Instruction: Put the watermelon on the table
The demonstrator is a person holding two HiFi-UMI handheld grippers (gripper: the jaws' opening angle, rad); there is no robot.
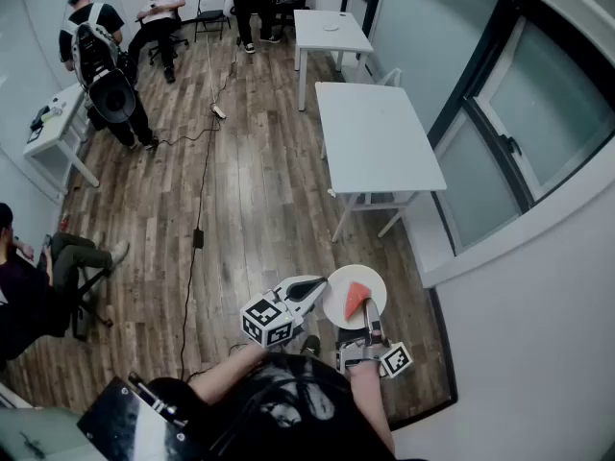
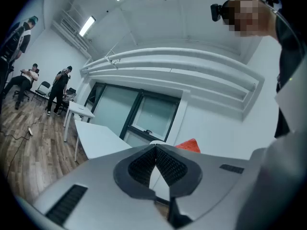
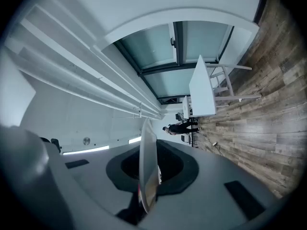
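A red watermelon wedge [image 1: 356, 298] lies on a round white plate [image 1: 336, 305] that is held in the air over the wooden floor. My right gripper [image 1: 370, 319] is shut on the plate's near rim; in the right gripper view the plate [image 3: 147, 157] stands edge-on between the jaws of the right gripper [image 3: 148, 176]. My left gripper [image 1: 323, 284] is shut with nothing in it, its tip right at the plate's left rim. In the left gripper view the closed left gripper [image 2: 156, 147] points at the watermelon wedge [image 2: 190, 145]. The white table [image 1: 375, 142] stands ahead, apart from the plate.
A second white table [image 1: 330, 32] stands farther back in line with the first. A window wall [image 1: 519, 152] runs along the right. A black cable [image 1: 197, 219] crosses the floor at left. Several people sit or stand at the left and far end.
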